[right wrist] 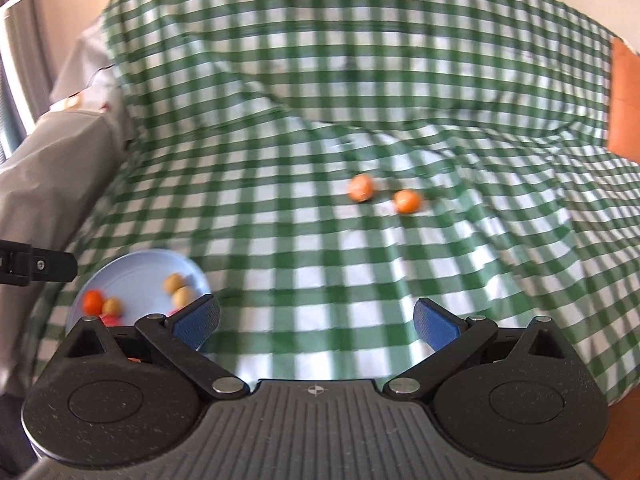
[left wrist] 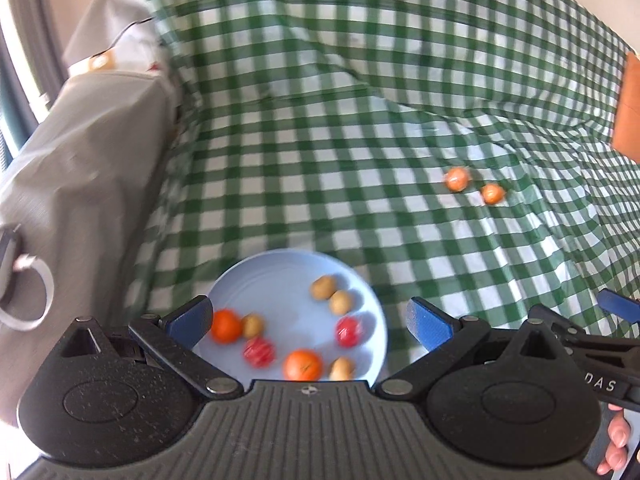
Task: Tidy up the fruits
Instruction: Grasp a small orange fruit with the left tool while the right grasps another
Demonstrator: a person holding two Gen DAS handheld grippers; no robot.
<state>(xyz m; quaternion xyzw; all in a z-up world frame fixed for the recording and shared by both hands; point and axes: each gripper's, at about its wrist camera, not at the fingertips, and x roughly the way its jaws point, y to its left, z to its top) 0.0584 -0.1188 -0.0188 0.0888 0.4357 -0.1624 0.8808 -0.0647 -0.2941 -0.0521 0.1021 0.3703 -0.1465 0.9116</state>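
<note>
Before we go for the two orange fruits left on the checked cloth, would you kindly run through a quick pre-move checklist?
1. Right hand-held gripper open and empty: ok.
2. Left hand-held gripper open and empty: ok.
3. Two orange fruits, nearer-left one and the other, lying apart enough to grasp singly: ok.
4. Path across the green checked cloth unobstructed: ok.
5. Blue plate has room: ok.
6. Cloth flat under fruits: not ok, wrinkled.
</note>
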